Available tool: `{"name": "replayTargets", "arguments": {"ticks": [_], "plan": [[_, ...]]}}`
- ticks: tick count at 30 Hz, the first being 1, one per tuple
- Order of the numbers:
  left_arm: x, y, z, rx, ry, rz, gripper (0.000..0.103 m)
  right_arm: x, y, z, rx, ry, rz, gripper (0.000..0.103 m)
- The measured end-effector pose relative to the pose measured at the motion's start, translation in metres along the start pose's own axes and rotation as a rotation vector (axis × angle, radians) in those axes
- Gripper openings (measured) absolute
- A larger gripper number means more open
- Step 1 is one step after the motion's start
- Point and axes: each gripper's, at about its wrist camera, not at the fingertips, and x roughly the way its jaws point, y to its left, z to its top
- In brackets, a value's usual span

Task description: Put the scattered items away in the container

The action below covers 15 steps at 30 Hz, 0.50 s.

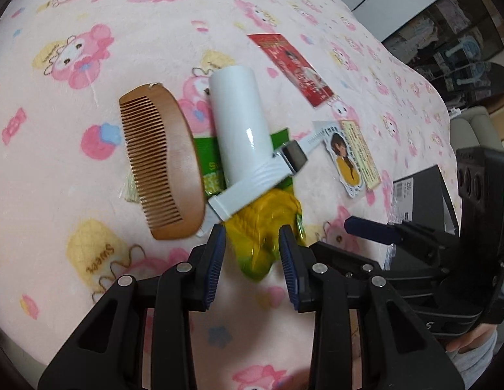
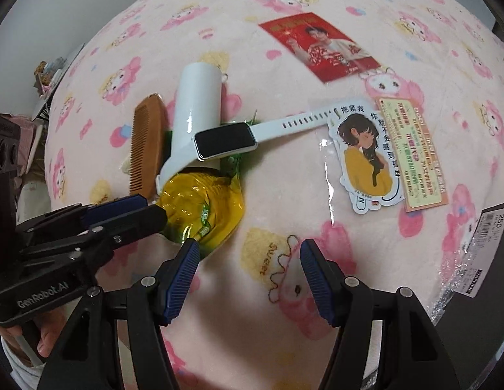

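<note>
Surface: pink cartoon-print fleece blanket [image 2: 284, 169] (shelving behind). My left gripper [image 1: 252, 247] straddles the yellow-green crinkly snack packet [image 1: 265, 227], unclamped, beside the brown wooden comb [image 1: 164, 162]. My right gripper [image 2: 248, 260] gapes, empty.

Comb [image 1: 161, 165] left of tube [image 1: 240, 120], watch [image 1: 294, 157] strap over tube, snack packet [image 1: 265, 237] beneath, cards [image 1: 291, 68] beyond.

Green packet [image 1: 206, 162] mostly hidden under comb [image 1: 161, 165] and white tube [image 1: 239, 123]; black box [image 2: 485, 247] cut off
</note>
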Motion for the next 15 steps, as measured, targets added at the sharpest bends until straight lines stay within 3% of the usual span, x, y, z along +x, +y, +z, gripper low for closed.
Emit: {"name": "replayTargets", "arguments": {"ticks": [7, 15], "plan": [[0.016, 0.006, 0.0, -0.014, 0.032, 0.004, 0.036, 0.025, -0.01, 0.002, 0.017, 0.049, -0.009, 0.061], [0.01, 0.018, -0.003, -0.052, 0.027, -0.039, 0.035, 0.016, -0.017, -0.005, 0.06, 0.027, 0.05, 0.061]]}}
